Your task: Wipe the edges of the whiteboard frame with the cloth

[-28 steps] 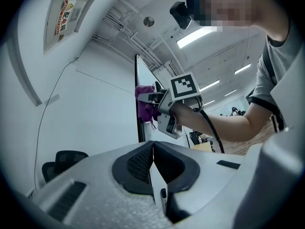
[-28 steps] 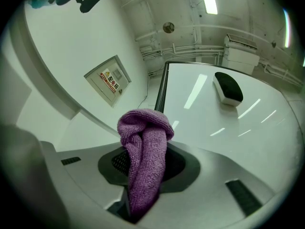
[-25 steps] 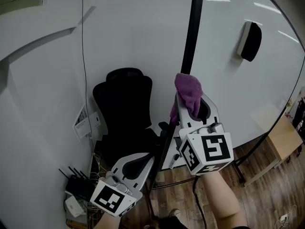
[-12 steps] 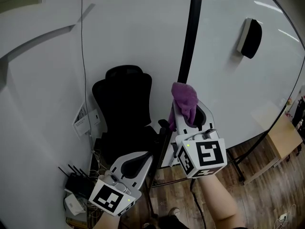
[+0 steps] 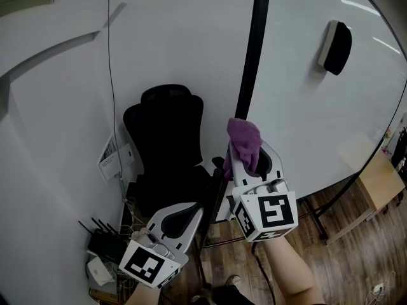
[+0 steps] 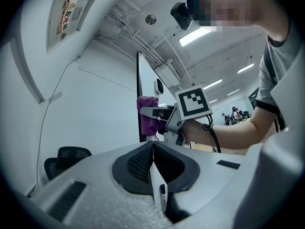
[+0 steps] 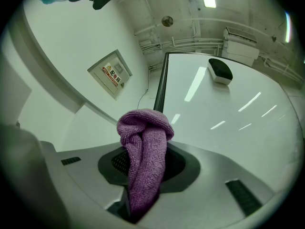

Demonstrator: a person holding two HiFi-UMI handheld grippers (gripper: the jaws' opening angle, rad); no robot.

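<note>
— Where are the grippers?
— The left gripper, jaws pressed together on nothing, hangs low, left of the frame. The right gripper clamps the purple cloth against the frame's lower stretch.
— And beyond?
— A chair stands left of the frame, and an eraser sits up to its right.

The purple terry cloth is bunched into a rounded, folded lump. It stands up out of the right gripper, whose jaws are clamped on its lower part while a loose end hangs down at the left. The top of the lump lies at the whiteboard frame, a narrow black strip running upright along the left edge, and seems to touch it, though actual contact is hard to confirm.
</note>
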